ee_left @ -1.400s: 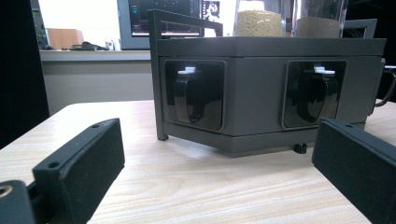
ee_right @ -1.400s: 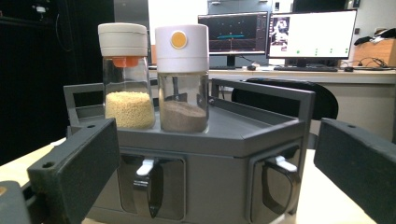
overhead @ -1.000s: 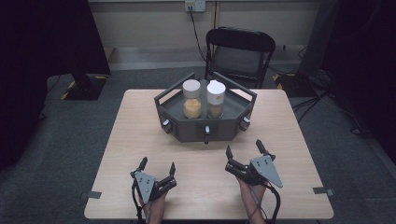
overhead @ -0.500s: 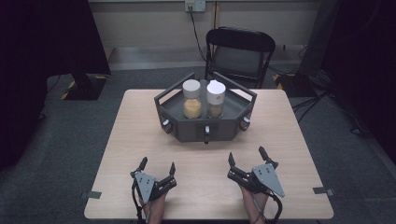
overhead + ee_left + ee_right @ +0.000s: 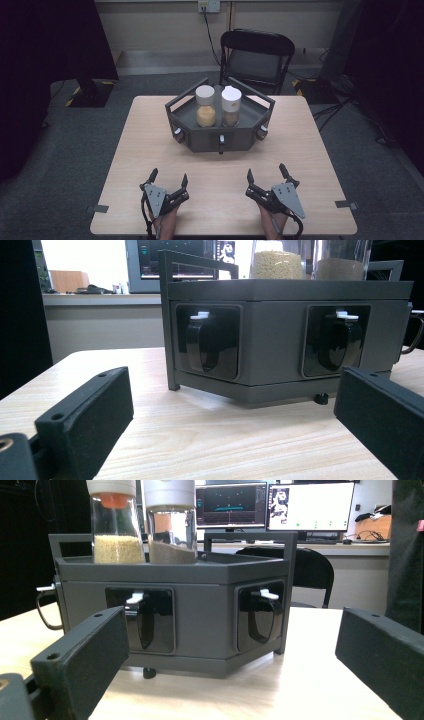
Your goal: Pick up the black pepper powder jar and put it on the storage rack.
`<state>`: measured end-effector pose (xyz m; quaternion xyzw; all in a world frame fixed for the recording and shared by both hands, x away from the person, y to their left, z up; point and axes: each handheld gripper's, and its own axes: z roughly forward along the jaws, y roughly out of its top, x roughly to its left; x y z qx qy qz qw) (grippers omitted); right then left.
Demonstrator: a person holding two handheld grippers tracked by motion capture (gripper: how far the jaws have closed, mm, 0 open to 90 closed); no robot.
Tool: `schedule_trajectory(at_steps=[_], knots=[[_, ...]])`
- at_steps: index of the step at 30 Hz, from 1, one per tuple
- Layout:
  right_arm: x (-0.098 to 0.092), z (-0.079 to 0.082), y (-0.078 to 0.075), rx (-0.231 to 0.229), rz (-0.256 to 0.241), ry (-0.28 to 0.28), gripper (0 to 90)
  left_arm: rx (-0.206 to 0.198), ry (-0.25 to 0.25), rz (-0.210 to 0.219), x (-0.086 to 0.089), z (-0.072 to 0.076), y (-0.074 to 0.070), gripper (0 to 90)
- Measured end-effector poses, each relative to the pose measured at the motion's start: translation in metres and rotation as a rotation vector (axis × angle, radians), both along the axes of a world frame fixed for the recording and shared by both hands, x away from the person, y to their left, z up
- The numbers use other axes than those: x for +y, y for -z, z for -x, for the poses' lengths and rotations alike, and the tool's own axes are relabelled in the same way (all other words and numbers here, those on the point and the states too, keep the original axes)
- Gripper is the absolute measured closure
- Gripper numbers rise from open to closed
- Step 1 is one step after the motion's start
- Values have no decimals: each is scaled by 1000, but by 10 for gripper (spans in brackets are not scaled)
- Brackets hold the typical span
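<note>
A dark grey hexagonal rack (image 5: 200,142) stands at the table's middle back. It holds a jar of yellow grains (image 5: 205,106) and a jar of brownish grains (image 5: 230,106), both white-capped. Black mugs sit in its side recesses (image 5: 205,340) (image 5: 255,615). My left gripper (image 5: 169,179) rests open near the front edge, left of centre. To the right my right gripper (image 5: 266,173) is open too. Both point at the rack with nothing between their jaws. The jars show at the top of the left gripper view (image 5: 276,262) and right gripper view (image 5: 114,540).
The wooden table (image 5: 150,125) has bare room on both sides of the rack and in front of it. A black chair (image 5: 257,57) stands behind the table. Monitors (image 5: 310,505) sit on a far counter.
My right gripper has drawn back toward the front edge and a little to the right. The left gripper has stayed put.
</note>
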<state>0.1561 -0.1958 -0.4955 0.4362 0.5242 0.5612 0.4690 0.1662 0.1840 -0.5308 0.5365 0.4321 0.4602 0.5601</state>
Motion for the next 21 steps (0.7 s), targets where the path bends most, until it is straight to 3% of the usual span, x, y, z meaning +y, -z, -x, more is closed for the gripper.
schedule_trajectory(at_steps=[21], knots=[[6, 4, 24, 46, 2, 16, 0, 0, 0, 0, 0, 0, 0, 18]])
